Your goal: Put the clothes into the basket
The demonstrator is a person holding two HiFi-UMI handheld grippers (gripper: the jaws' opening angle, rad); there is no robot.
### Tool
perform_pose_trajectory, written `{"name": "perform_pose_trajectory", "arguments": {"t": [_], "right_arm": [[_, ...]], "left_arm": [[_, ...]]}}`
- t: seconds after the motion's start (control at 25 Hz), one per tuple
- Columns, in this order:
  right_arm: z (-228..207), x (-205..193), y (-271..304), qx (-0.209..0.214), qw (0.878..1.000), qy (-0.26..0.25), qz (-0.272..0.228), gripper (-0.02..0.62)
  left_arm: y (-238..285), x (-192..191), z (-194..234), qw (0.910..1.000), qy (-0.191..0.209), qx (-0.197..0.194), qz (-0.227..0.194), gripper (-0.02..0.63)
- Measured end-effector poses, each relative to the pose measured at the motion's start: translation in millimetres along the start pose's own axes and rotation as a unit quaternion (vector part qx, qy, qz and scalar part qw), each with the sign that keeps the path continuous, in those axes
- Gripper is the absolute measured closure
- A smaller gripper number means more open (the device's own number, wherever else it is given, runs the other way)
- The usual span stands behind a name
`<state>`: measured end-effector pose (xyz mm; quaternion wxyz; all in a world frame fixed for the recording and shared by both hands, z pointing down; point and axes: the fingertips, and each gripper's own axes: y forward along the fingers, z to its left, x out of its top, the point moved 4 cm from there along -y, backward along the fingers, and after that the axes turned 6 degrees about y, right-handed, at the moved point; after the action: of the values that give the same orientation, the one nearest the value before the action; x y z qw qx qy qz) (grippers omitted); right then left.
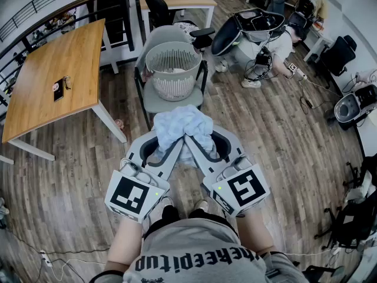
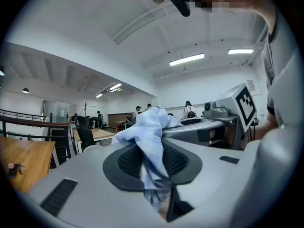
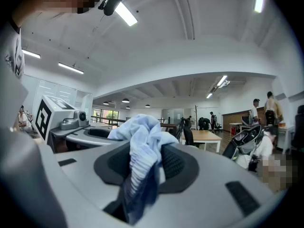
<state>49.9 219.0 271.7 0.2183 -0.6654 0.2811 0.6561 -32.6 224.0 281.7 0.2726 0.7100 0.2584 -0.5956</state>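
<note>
A bunched light-blue garment [image 1: 183, 126] hangs in the air in front of me, held from both sides. My left gripper [image 1: 169, 146] is shut on its left part, and the cloth [image 2: 151, 133] runs down between the jaws. Closed on the right part is my right gripper [image 1: 199, 143], with striped fabric [image 3: 140, 148] pinched between its jaws. Both grippers point level, side by side. The white slatted basket [image 1: 174, 69] stands on a grey chair [image 1: 154, 100] just beyond the garment, with something pale inside it.
A wooden table [image 1: 53, 81] with a phone on it stands at the left. At the upper right a person [image 1: 277, 43] crouches by an overturned office chair [image 1: 247, 25] and floor cables. More desks and chairs stand at the back. My feet show below the grippers.
</note>
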Motion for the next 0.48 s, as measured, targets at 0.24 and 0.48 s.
{"name": "perform_pose_trajectory", "arguments": {"t": [0.24,0.48], "right_arm": [[5.5,2.0,4.8,-0.003,1.0,-0.003,-0.001,0.456],[9.5,4.5,14.7,-0.008,1.0,-0.007,-0.001,0.457]], "left_arm": [[-4.8,-1.2,7.0,1.0,0.003,0.002,-0.002,0.509],[-7.2,-0.7,18.0,1.0,0.004,-0.001,-0.007,0.509]]}}
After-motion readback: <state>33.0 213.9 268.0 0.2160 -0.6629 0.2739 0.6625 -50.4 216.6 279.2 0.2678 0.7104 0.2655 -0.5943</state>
